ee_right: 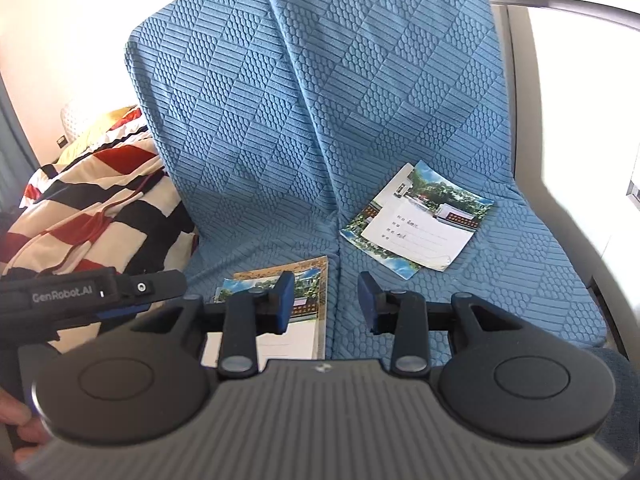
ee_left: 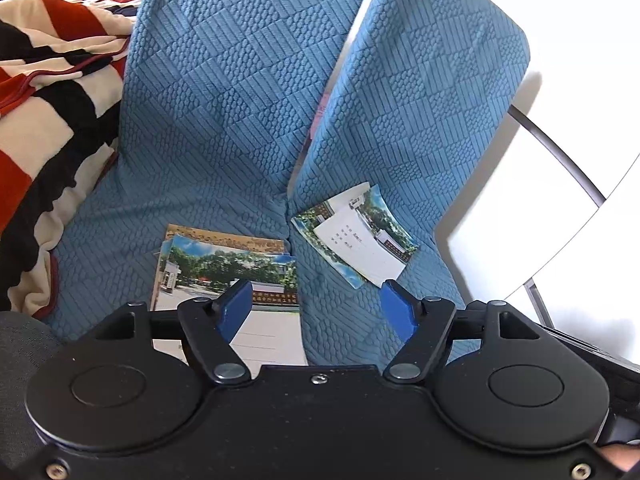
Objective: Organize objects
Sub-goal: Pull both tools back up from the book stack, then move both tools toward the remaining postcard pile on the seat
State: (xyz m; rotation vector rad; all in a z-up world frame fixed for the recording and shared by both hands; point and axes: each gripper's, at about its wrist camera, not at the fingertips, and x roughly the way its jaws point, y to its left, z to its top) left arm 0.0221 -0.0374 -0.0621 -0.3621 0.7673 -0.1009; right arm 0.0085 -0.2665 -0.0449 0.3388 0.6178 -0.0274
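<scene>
Lying beyond both empty tongs (ee_left: 316, 304), postcards (ee_left: 232, 276) on cushions (ee_left: 224, 100).

Home, likely bedroom: blue quilted seat cushions (ee_right: 312, 128) ahead of the gripper, striped blanket (ee_right: 92, 208) heaped left, white wall (ee_right: 60, 20) behind.

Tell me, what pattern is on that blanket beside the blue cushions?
The blanket has red, black and cream stripes, clearest in the left wrist view.

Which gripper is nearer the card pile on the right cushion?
Right. The right gripper hangs nearer the card pile; the left gripper sits farther left, over the other cards.
</scene>
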